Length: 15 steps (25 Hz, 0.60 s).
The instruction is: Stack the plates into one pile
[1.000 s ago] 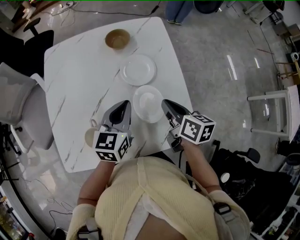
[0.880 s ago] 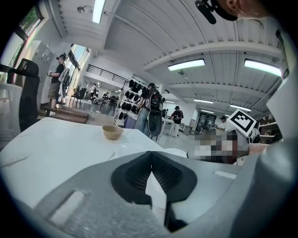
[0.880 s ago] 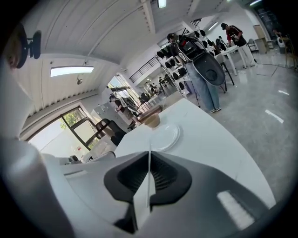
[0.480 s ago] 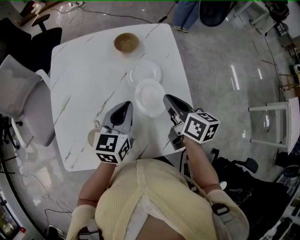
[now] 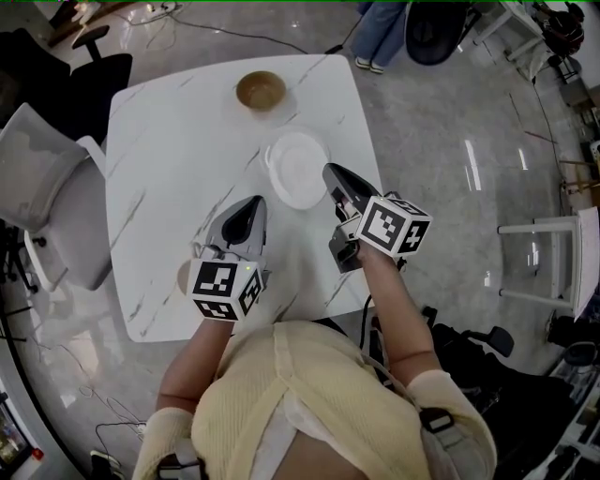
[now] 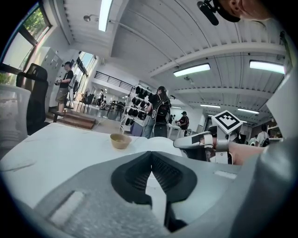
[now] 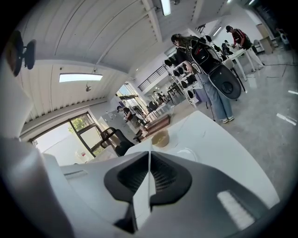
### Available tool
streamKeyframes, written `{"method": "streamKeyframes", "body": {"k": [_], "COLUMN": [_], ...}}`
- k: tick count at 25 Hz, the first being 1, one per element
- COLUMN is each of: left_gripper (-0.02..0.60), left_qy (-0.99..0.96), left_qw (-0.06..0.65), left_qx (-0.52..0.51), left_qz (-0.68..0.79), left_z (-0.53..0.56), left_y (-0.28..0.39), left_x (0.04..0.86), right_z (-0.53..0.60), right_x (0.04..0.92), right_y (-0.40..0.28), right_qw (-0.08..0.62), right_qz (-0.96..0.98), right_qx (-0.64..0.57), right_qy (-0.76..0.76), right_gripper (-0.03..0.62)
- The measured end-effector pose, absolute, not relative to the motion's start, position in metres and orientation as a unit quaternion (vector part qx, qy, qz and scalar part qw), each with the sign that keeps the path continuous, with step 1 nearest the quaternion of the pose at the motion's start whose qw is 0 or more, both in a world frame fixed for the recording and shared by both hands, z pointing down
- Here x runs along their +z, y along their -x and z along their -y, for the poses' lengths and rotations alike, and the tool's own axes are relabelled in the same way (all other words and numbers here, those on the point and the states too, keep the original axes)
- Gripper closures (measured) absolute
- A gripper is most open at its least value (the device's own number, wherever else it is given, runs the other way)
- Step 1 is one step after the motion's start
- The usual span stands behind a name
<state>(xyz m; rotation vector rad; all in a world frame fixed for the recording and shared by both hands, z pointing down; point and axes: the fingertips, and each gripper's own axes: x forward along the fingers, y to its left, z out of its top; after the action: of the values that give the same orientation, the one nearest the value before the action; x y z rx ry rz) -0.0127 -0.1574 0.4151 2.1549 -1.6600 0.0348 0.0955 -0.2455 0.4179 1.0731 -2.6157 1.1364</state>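
Observation:
My right gripper [image 5: 329,172] is shut on the near right rim of a white plate [image 5: 296,171] and holds it up over the white marble table [image 5: 169,159]. In the right gripper view the plate's edge [image 7: 147,186] runs between the closed jaws of that gripper [image 7: 149,155]. A second white plate [image 7: 186,153] lies on the table just beyond; in the head view only a sliver of the second plate's rim [image 5: 268,153] shows past the held one. My left gripper [image 5: 253,203] hovers left of the plate, shut with nothing in it [image 6: 151,155].
A brown bowl [image 5: 261,91] stands at the table's far side. A small beige cup [image 5: 182,277] sits by my left gripper near the front edge. A grey chair [image 5: 47,206] stands at the left, a white stool [image 5: 553,234] at the right, a person's legs [image 5: 380,28] beyond the table.
My right gripper has carried the plate away from me, up the table, until it covers most of the second plate. The left gripper has hardly moved.

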Motion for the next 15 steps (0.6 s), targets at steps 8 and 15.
{"method": "streamKeyframes", "body": {"k": [8, 15], "left_gripper": [0.578, 0.578], "left_qy": [-0.774, -0.773], "left_qw": [0.204, 0.204], "left_qx": [0.022, 0.039], "left_qz": [0.600, 0.600], "left_z": [0.156, 0.158], "left_y": [0.013, 0.012], "left_x": [0.417, 0.424], "right_z": [0.271, 0.276], "right_x": [0.437, 0.467], "right_y": [-0.107, -0.125], "right_qw": [-0.011, -0.047], "right_qz": [0.819, 0.767], "right_qx": [0.419, 0.459], "right_qy": [-0.391, -0.446], "right_gripper": [0.577, 0.577]}}
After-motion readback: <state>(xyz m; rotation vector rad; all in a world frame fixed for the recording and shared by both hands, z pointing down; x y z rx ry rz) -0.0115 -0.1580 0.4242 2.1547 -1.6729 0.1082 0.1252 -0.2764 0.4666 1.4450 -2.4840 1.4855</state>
